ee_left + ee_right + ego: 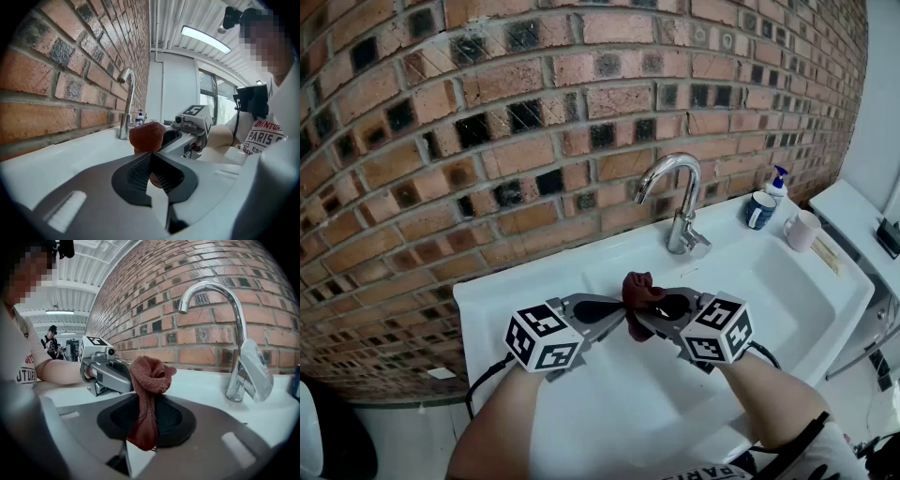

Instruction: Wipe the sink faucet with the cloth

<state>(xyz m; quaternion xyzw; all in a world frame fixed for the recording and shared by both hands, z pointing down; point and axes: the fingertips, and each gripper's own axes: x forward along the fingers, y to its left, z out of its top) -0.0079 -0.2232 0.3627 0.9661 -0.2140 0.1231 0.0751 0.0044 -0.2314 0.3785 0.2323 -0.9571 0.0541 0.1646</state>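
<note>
A red-brown cloth (642, 292) hangs bunched between my two grippers above the white sink (787, 300). My left gripper (623, 321) comes in from the left, shut on the cloth (147, 136), with a bit of it pinched between the dark pads. From the right, my right gripper (647, 321) is shut on the same cloth (147, 380), which drapes down through its jaws. The chrome faucet (680, 202) stands upright behind them at the sink's back edge, apart from the cloth. It also appears in the left gripper view as the faucet (126, 103) and in the right gripper view as the faucet (236, 333).
A brick wall (534, 112) rises directly behind the sink. A blue mug (759, 209), a soap bottle (777, 182) and a pink mug (802, 230) stand at the sink's right back corner. A white shelf (853, 216) lies further right.
</note>
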